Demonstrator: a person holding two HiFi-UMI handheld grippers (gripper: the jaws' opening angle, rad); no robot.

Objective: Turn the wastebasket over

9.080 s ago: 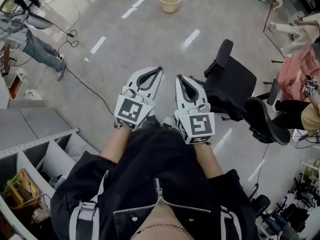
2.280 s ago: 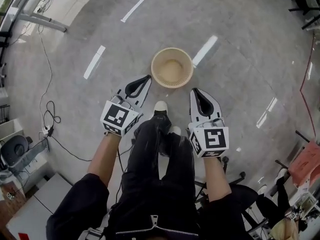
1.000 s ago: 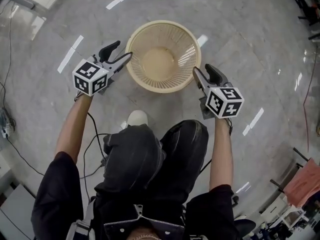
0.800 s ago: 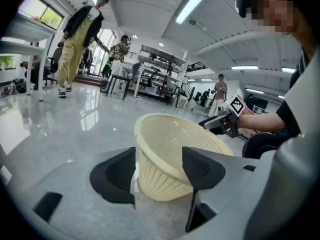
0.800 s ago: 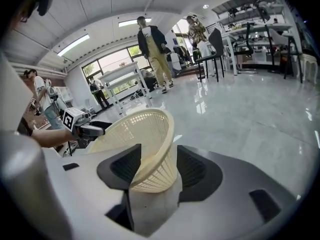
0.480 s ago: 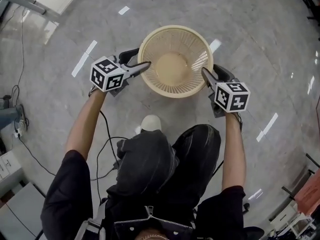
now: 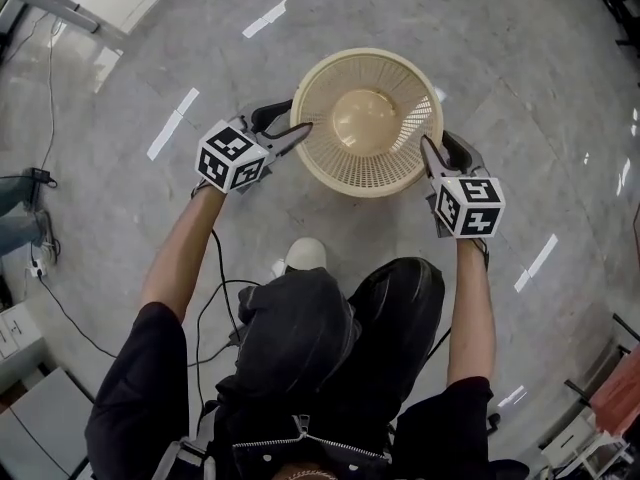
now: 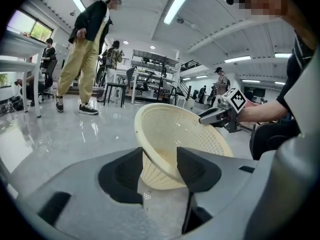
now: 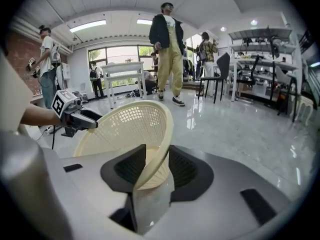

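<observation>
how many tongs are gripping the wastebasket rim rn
2. The left tongs clamp the wastebasket rim on its left side, the right tongs on its right side, opposite; both have just been closing with the rim between them.

Wastebasket (image 7: 368,118) between left tool (image 7: 297,131) and right tool (image 7: 431,151) (rim between each tool's jaws); floor (image 7: 520,68) beneath.

This is looking like a big open-plan lab or workshop hall: long strip lights (image 8: 175,6) are glowing along a high ceiling, and a polished grey floor (image 7: 520,88) is reflecting them. People (image 9: 170,39) are standing about among white tables (image 9: 125,68), office chairs (image 9: 220,69) and racks of equipment (image 9: 260,49), with more gathering further back.
</observation>
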